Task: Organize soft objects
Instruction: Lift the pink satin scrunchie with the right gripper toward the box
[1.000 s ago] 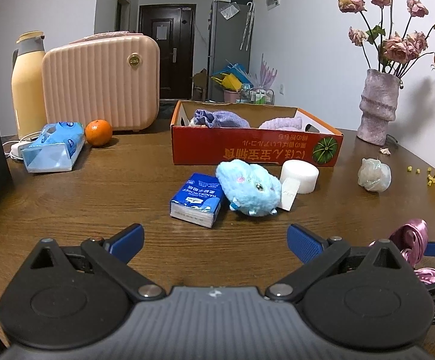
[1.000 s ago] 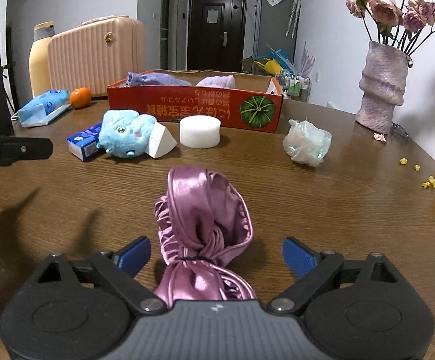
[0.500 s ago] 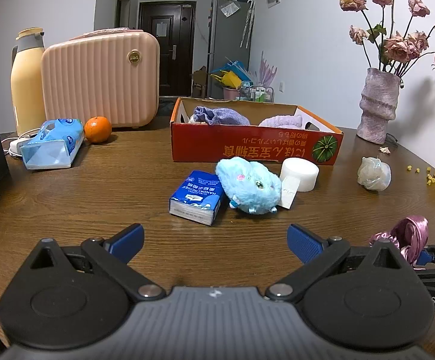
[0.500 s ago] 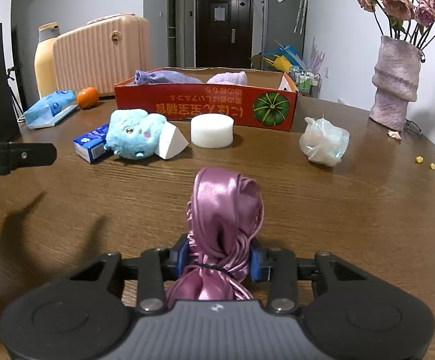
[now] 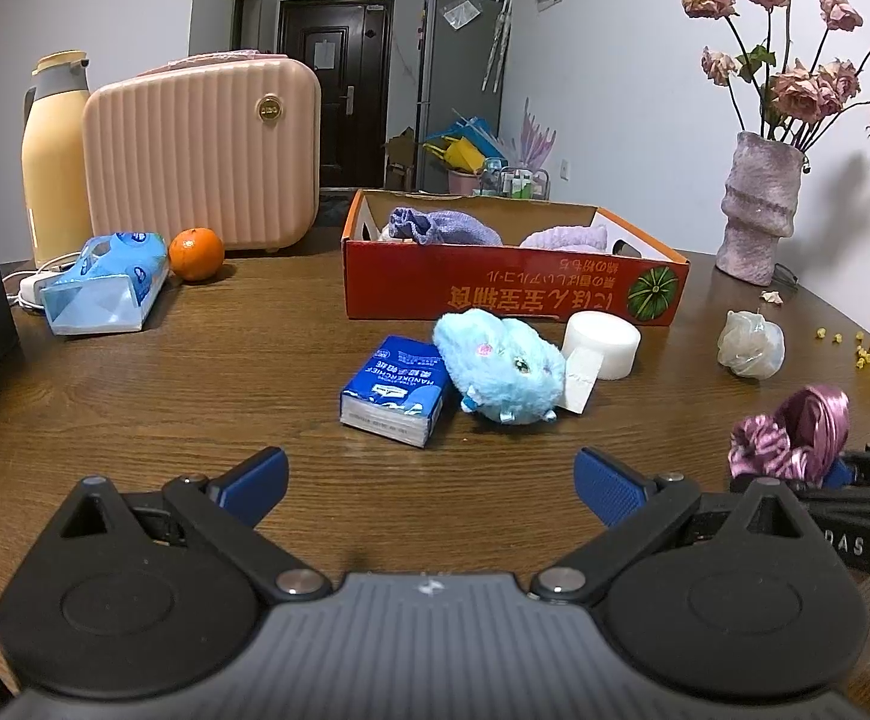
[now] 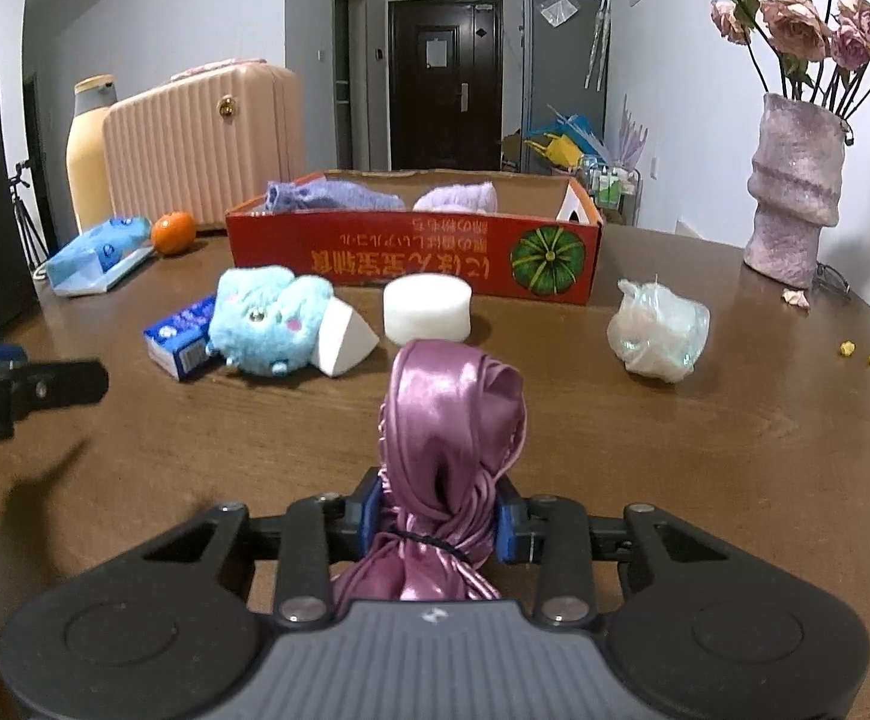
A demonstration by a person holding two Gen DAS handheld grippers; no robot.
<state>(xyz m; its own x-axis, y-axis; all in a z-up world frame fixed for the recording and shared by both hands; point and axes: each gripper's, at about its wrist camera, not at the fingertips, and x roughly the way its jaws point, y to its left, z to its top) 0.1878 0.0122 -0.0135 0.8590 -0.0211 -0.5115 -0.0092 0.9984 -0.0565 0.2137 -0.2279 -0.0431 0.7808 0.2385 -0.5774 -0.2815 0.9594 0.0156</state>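
1. Your right gripper [image 6: 440, 519] has just been closing, and its blue pads now pinch the pink satin bundle [image 6: 453, 414] at the waist, where a thin black band ties it. The cloth is glossy, gathered into ruffles, and rises in a loop above the jaws.
2. Your left gripper [image 5: 429, 483] stands wide with nothing between its ribbed blue fingers [image 5: 606, 483]; it hovers over bare wood.
3. The table [image 5: 225, 372] is dark, polished wood grain.
4. The red cardboard box [image 6: 414, 252] sits open at the far middle, with two knitted lilac cloths inside.
5. In front of the box lie a fluffy blue plush toy [image 6: 267, 321], a white foam wedge touching it, a round white foam puck [image 6: 427, 307] and a blue tissue pack [image 5: 396, 387].
6. A crumpled clear plastic bag [image 6: 657, 330] rests to the right, well apart from the box.
7. Open wood lies between the bundle and the puck; the table's right edge curves near the rough pink vase [image 6: 795, 186].
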